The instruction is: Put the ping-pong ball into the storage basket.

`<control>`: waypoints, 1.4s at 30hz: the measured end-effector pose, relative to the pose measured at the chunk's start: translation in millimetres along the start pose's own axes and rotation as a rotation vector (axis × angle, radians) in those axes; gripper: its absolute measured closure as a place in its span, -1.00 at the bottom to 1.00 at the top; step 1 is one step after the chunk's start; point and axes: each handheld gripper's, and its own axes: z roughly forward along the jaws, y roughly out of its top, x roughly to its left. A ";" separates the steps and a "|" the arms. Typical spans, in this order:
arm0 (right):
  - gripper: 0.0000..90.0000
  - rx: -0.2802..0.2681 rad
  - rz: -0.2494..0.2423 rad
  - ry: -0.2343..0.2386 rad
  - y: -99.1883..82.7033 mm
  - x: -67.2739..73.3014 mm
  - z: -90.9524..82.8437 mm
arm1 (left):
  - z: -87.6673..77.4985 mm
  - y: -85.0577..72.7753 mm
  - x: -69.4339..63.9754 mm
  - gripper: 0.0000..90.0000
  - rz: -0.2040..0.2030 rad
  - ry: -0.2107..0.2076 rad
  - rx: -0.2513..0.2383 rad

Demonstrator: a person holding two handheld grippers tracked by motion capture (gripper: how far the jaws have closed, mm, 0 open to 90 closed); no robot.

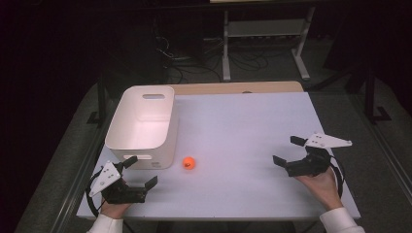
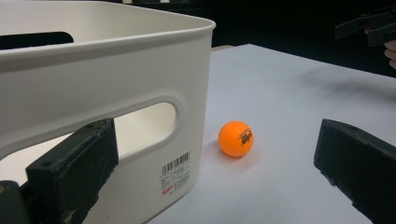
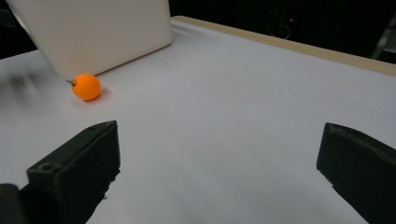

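Note:
An orange ball [image 1: 189,163] lies on the white table [image 1: 243,126], just right of the near corner of a white bin [image 1: 143,121]. My left gripper [image 1: 142,172] rests at the table's near left, open, with nothing between its jaws. The left gripper view looks at the ball [image 2: 236,138] a short way ahead, beside the bin's handle wall [image 2: 102,102]. At the near right, my right gripper [image 1: 286,150] is held open and empty, pointing left across the table. In the right gripper view the ball [image 3: 86,87] sits far off by the bin [image 3: 93,32].
The bin looks empty in the high view and stands on the table's left half. A wooden strip [image 1: 233,88] edges the far side. Beyond it are a metal frame [image 1: 262,39] and cables on the floor. Wide bare tabletop lies between the two grippers.

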 end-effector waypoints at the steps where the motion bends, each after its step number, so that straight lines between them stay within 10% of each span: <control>1: -1.00 0.004 -0.005 0.003 0.7 0.1 0.8 | 0.2 -0.1 -0.2 -1.00 -0.002 0.000 -0.002; 42: -1.00 0.132 -0.114 0.134 38.4 23.9 40.2 | 0.4 0.5 -1.3 -1.00 -0.003 -0.004 -0.005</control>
